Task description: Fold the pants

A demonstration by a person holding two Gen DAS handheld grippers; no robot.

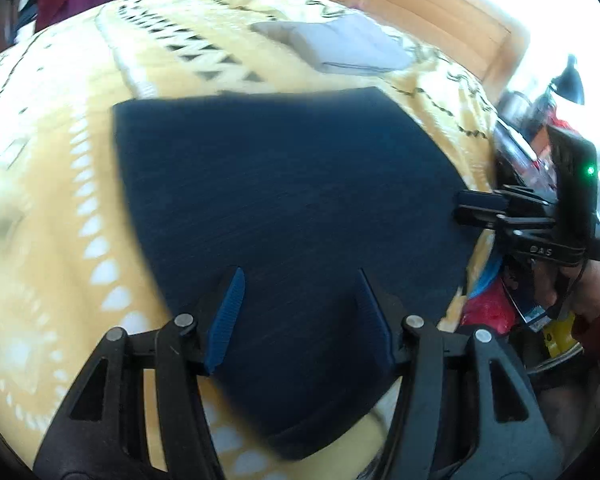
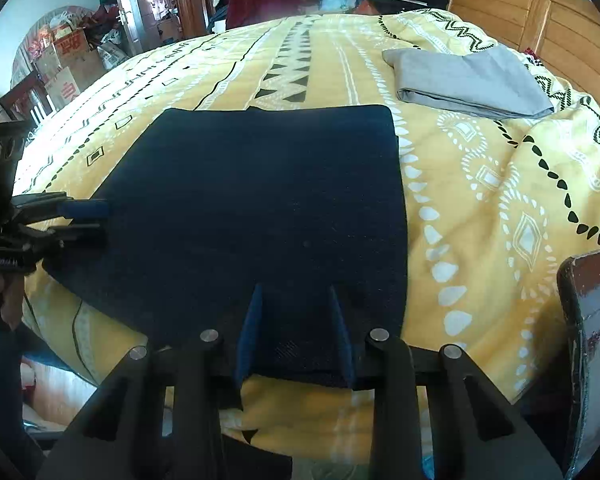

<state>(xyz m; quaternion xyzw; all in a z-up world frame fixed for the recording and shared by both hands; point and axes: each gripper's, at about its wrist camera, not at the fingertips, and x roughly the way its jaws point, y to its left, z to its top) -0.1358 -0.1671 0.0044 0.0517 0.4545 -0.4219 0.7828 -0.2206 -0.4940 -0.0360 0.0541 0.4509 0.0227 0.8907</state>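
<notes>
Pants folded flat on the bed.
Dark pants (image 2: 260, 216) lay in a neat square near the bed's (image 2: 480, 208) front edge. Left tongs (image 1: 300, 312) and right tongs (image 2: 296, 332) were both open, holding nothing. Folding looked almost done; next, maybe one more fold or smoothing.

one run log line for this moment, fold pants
navy pants: folded flat on bedspread | left gripper: open | right gripper: open | grey garment: folded, apart

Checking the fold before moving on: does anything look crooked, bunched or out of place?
Nothing stands out. The navy pants lie flat in a neat rectangle on the yellow bedspread, edges straight; the folded grey cloth sits apart.
</notes>
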